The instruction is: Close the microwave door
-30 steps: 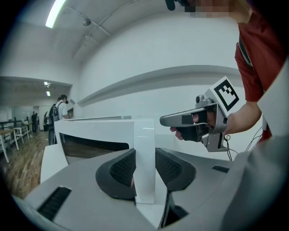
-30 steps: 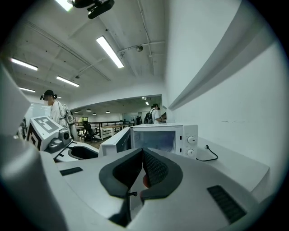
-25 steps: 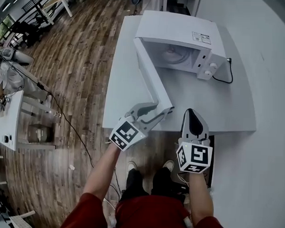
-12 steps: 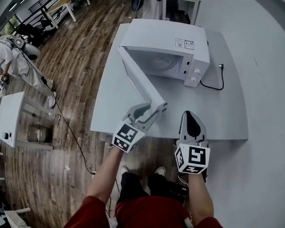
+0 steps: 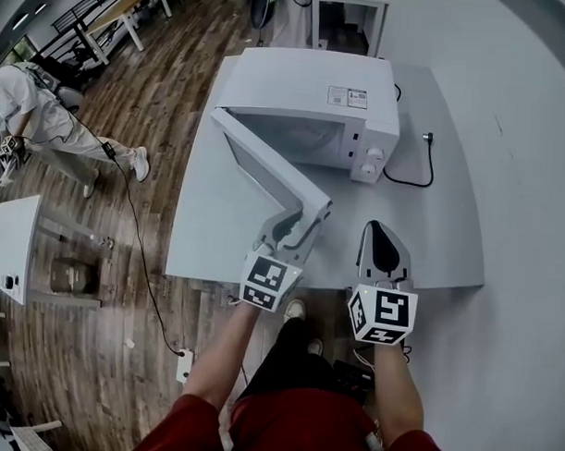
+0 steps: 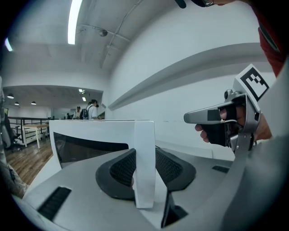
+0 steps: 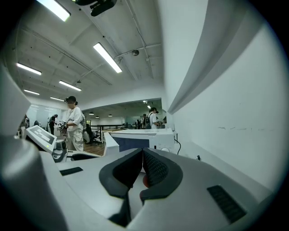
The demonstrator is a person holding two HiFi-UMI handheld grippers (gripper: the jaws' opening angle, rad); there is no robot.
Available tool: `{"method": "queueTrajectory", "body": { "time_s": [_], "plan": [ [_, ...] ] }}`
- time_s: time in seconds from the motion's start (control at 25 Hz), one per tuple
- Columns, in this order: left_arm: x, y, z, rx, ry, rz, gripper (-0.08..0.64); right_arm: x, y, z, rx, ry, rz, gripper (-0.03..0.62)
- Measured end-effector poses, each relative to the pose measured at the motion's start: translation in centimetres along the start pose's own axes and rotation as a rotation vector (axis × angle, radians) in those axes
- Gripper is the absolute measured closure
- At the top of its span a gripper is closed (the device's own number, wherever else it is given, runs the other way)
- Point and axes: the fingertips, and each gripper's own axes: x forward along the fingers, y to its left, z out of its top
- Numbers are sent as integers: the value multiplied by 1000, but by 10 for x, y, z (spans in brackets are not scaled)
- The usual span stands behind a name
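A white microwave (image 5: 306,91) stands on the grey table (image 5: 430,234), its door (image 5: 266,168) swung partly open toward me. My left gripper (image 5: 301,221) clasps the door's free edge, which stands upright between the dark pads (image 6: 118,169) in the left gripper view. My right gripper (image 5: 377,228) hovers just right of it over the table's near edge, jaws shut and empty; its tips (image 7: 142,153) meet in the right gripper view. That view shows the microwave (image 7: 149,137) farther off with its door (image 7: 108,140) ajar. The right gripper (image 6: 189,118) also shows from the side in the left gripper view.
A black power cord (image 5: 409,173) trails over the table right of the microwave. A person (image 5: 32,119) stands on the wood floor at far left, near a small white table (image 5: 14,238). My legs and shoes (image 5: 293,310) are at the table's near edge.
The left gripper has carried the door's free edge toward the microwave, so the gap is narrower. The right gripper has moved along beside it, still shut.
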Motion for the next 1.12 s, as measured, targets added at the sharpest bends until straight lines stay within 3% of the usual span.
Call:
{"method": "queueTrajectory", "body": {
  "time_s": [0.24, 1.12],
  "plan": [
    [31, -1, 8, -26, -30, 69, 410, 17, -21, 5, -25, -9, -46, 566],
    [126, 17, 28, -61, -54, 97, 411, 73, -78, -6, 3, 26, -175, 566]
  ]
}}
